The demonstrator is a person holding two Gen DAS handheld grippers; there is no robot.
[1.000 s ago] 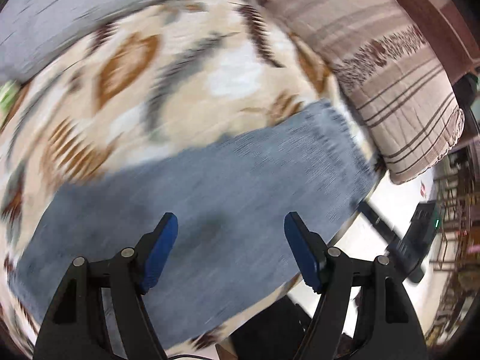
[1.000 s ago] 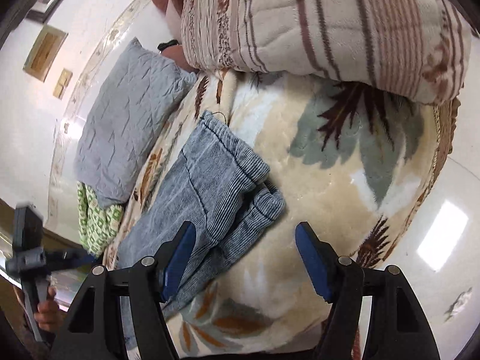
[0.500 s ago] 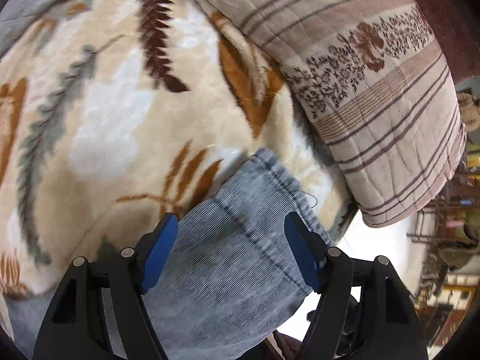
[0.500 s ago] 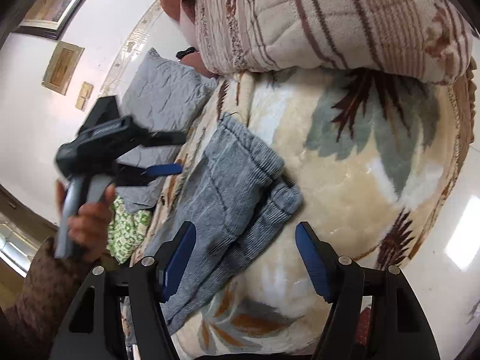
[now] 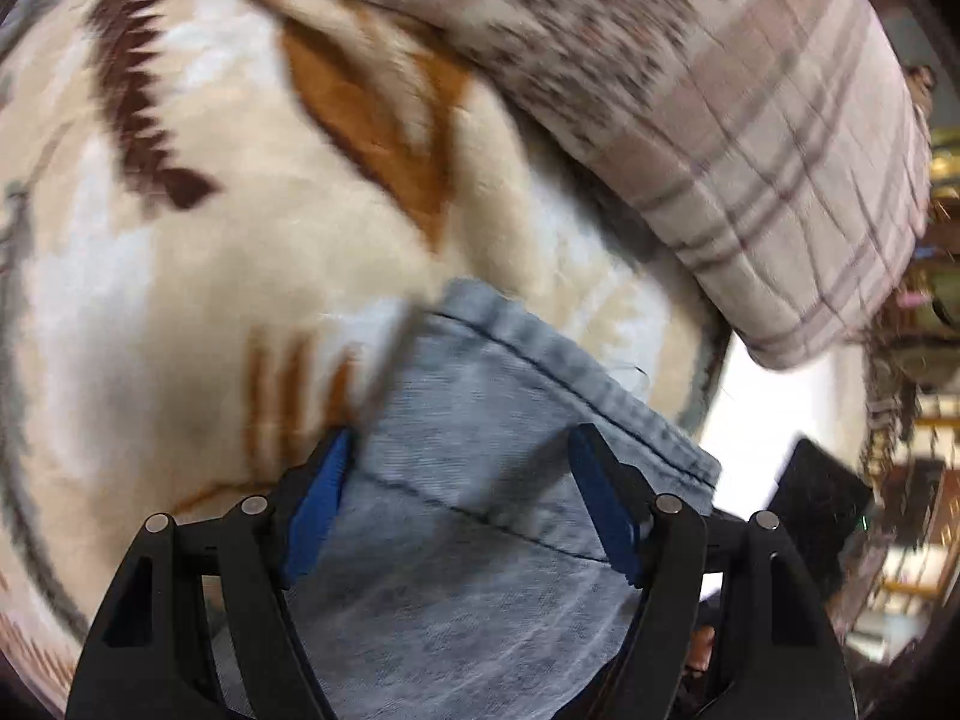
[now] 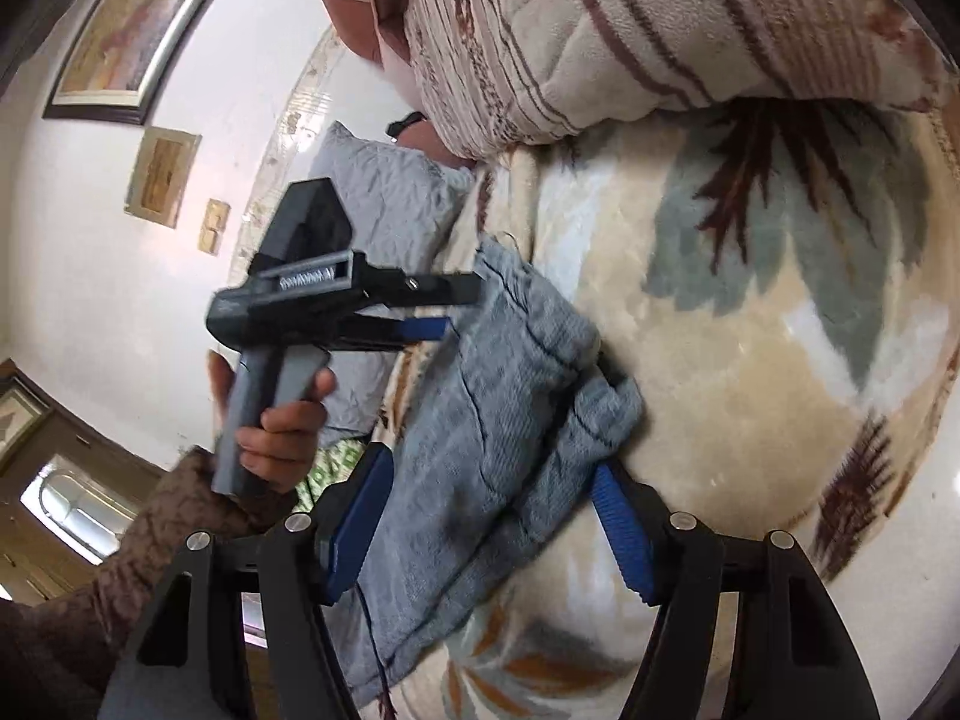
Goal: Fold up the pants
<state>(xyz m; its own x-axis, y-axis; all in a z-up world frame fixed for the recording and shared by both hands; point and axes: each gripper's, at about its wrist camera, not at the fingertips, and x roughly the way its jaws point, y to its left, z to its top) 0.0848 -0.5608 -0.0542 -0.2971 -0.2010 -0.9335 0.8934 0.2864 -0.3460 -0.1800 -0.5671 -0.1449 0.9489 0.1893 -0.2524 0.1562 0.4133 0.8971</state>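
Grey-blue denim pants [image 6: 492, 420] lie on a cream leaf-patterned blanket [image 6: 750, 360], with the hem ends towards a quilt. In the left wrist view the pants [image 5: 492, 480] fill the lower middle, the hem just beyond my open left gripper [image 5: 459, 450], which hovers over the leg. In the right wrist view the left gripper [image 6: 462, 309] shows, hand-held, its tips at the far hem edge. My right gripper [image 6: 486, 468] is open and empty, low over the near part of the pants.
A striped beige quilt [image 5: 750, 120] is piled at the far edge of the bed, also in the right wrist view [image 6: 630, 30]. A grey pillow [image 6: 384, 204] and a green patterned cloth [image 6: 336, 462] lie at the left. White floor [image 5: 756, 420] shows beyond the bed edge.
The left gripper has swung over the bed to the hem end of the pants and come closer to it. The right gripper has moved nearer the pants. Both stay open.
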